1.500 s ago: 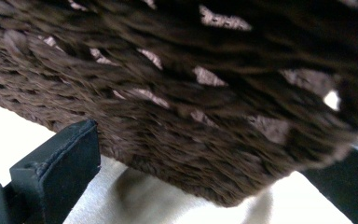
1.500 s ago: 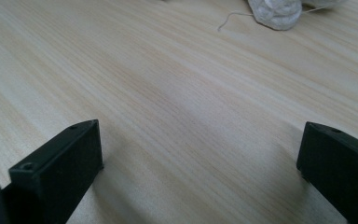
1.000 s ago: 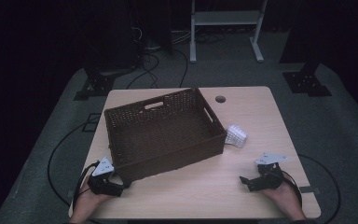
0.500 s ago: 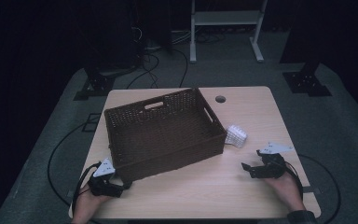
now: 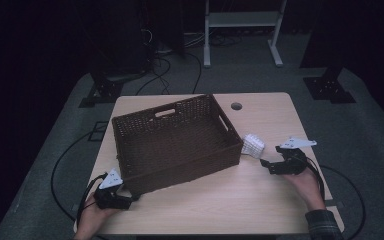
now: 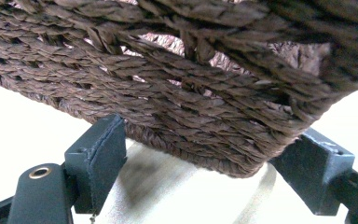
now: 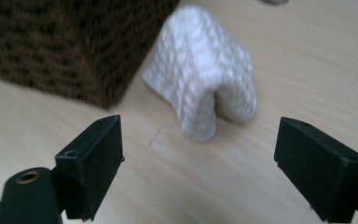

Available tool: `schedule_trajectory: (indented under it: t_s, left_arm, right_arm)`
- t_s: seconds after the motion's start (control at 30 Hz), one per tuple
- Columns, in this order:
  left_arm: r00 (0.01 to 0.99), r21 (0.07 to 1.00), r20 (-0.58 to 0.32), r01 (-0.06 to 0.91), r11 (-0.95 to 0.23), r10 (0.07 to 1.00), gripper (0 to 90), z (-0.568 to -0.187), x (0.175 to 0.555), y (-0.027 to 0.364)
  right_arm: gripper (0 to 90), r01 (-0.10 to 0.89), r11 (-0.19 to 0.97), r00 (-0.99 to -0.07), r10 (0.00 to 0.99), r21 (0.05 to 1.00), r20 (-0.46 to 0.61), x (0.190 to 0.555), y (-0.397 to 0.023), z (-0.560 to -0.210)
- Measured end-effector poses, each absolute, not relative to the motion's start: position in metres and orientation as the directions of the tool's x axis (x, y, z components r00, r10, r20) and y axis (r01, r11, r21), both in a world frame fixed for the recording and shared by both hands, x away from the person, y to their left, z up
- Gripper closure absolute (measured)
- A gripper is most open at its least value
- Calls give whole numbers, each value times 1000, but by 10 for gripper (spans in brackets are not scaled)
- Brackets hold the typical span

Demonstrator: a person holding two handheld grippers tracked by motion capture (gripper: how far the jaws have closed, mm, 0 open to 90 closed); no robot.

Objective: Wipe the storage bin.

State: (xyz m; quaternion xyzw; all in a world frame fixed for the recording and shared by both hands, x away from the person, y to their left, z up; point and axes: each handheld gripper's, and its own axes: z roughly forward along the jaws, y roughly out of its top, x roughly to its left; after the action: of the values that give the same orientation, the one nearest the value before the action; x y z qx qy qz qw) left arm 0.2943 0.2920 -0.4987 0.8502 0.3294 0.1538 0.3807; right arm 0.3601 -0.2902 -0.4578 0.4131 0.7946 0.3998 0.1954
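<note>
No writing shows anywhere. The brown wicker basket (image 5: 175, 142) sits empty on the table (image 5: 260, 200). The left tool (image 6: 200, 168) straddles its near corner, jaws closing but apart. The right tool (image 7: 200, 163), also closing, gapes before a white knitted cloth (image 7: 205, 70) beside the basket.

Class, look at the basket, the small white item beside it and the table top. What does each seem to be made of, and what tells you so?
Basket: dark brown woven fibre, perhaps rattan or paper cord; twisted strands show, matt.
White item: knitted fabric, likely yarn; rows of stitches, soft folds.
Table: light wood or wood-look laminate; fine grain lines, smooth.
</note>
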Motion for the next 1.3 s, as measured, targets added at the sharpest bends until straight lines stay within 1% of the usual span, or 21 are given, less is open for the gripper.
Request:
schedule_trajectory:
  t_s: [0.37,0.5,0.63,0.7,0.93,1.17,1.2,1.3]
  left_arm:
    - [732,749,12,445,-492,681,192,-499,294,292]
    - [732,745,17,445,-497,681,192,-498,294,292]
    - [731,745,17,446,-497,682,191,-498,294,291]
    - [731,745,17,446,-497,682,191,-498,294,291]
    - [731,744,19,445,-498,682,190,-498,294,291]
    - [732,744,19,444,-499,681,187,-498,294,291]
    - [732,744,19,445,-499,681,187,-498,294,291]
    - [732,744,19,444,-498,681,188,-498,294,291]
  right_arm:
    - [154,499,311,-601,797,809,64,395,-279,-450]
    - [156,491,328,-612,789,807,52,406,-273,-450]
    - [186,471,343,-621,784,813,29,411,-269,-457]
    - [173,489,357,-628,777,796,37,415,-267,-460]
    - [157,492,378,-642,766,784,34,423,-260,-465]
    - [158,509,406,-646,763,759,26,427,-255,-475]
    - [172,507,405,-645,764,761,23,427,-255,-476]
    - [254,501,411,-642,767,761,9,429,-253,-480]
